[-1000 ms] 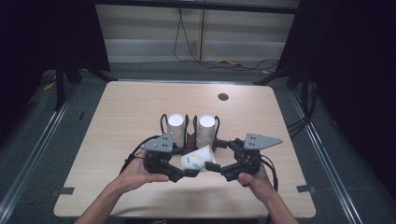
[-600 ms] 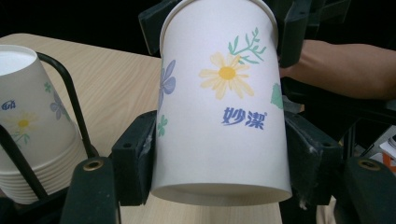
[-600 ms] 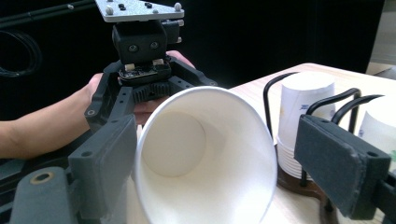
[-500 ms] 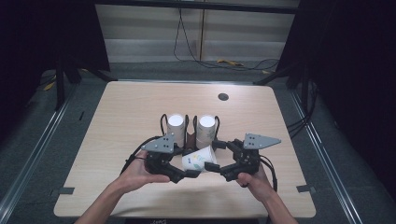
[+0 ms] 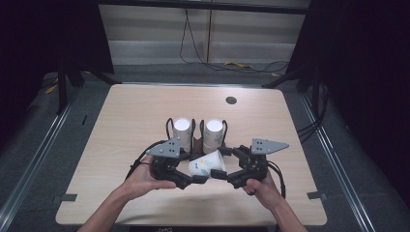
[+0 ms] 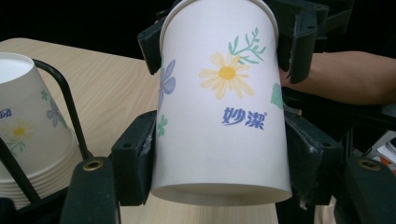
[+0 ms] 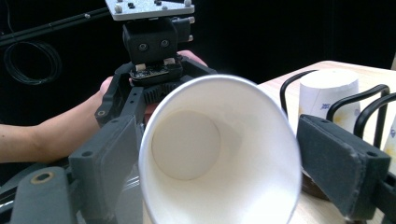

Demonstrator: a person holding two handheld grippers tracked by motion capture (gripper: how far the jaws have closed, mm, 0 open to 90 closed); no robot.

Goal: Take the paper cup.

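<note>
So the big pale wooden table (image 5: 145, 121) has a person at its near edge with a two-jaw gripper in each hand. Behind the hands there's a black wire rack (image 5: 193, 133) holding two upside-down stacks of white paper cups (image 5: 212, 133), bottoms up, probably so single cups peel off easily.

The action is all on one white paper cup with a flower print (image 5: 207, 163), held sideways in the air just in front of the rack, between the two tools. The left gripper (image 5: 186, 180) is clamped on the cup's narrow base end; in the left gripper view its pads press both sides of the wall. The right gripper (image 5: 220, 175) comes in from the open rim end. In the right gripper view one jaw sits against the rim, but the other looks a bit clear of it, so I honestly can't tell if it's gripping. My guess is they're passing it over or splitting nested cups.
</note>
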